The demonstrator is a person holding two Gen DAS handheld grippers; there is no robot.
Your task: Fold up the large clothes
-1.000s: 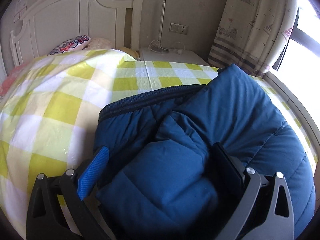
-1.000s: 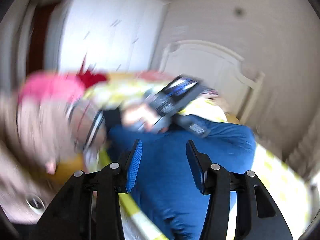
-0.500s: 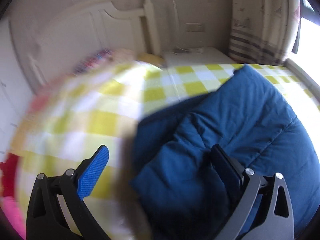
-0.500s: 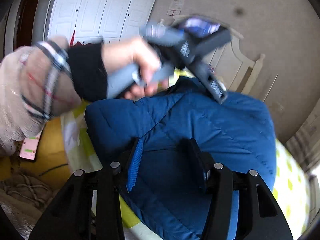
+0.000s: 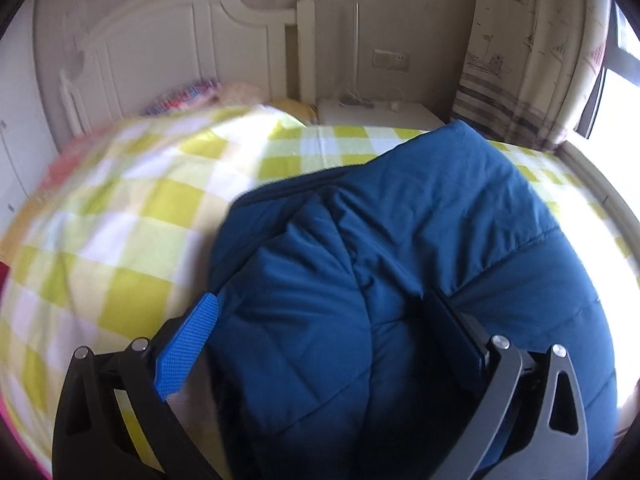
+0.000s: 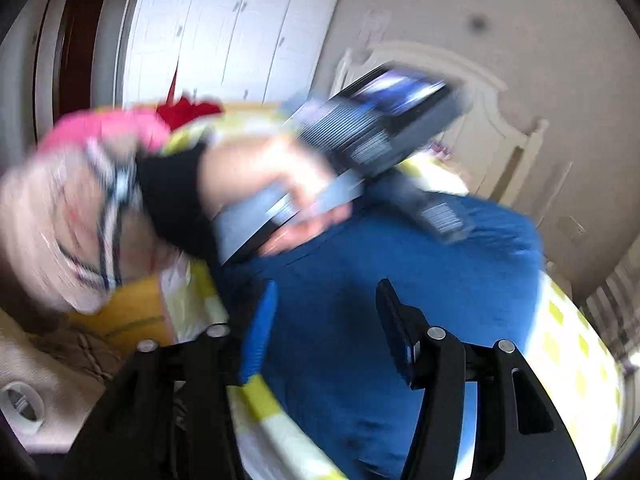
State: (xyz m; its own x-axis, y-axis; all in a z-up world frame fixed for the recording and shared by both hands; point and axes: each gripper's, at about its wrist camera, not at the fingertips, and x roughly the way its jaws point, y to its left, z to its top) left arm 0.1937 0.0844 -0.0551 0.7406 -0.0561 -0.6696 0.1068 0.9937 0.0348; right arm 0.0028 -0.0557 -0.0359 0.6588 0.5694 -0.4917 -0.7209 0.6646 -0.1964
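Note:
A dark blue padded jacket lies bunched and partly folded on a bed with a yellow and white checked sheet. My left gripper is open, its jaws wide apart around a puffy fold of the jacket. In the right wrist view the jacket lies below my right gripper, which is open and empty above it. The person's other hand holding the left gripper shows blurred over the jacket's far side.
A white headboard and pillows stand at the bed's far end. A white nightstand and a curtain are at the right, by a bright window. White wardrobe doors and pink and red clothes lie beyond the bed.
The left gripper has shifted over the jacket, staying open around the fold. The right gripper's view swung away from the jacket and back; both views are motion blurred.

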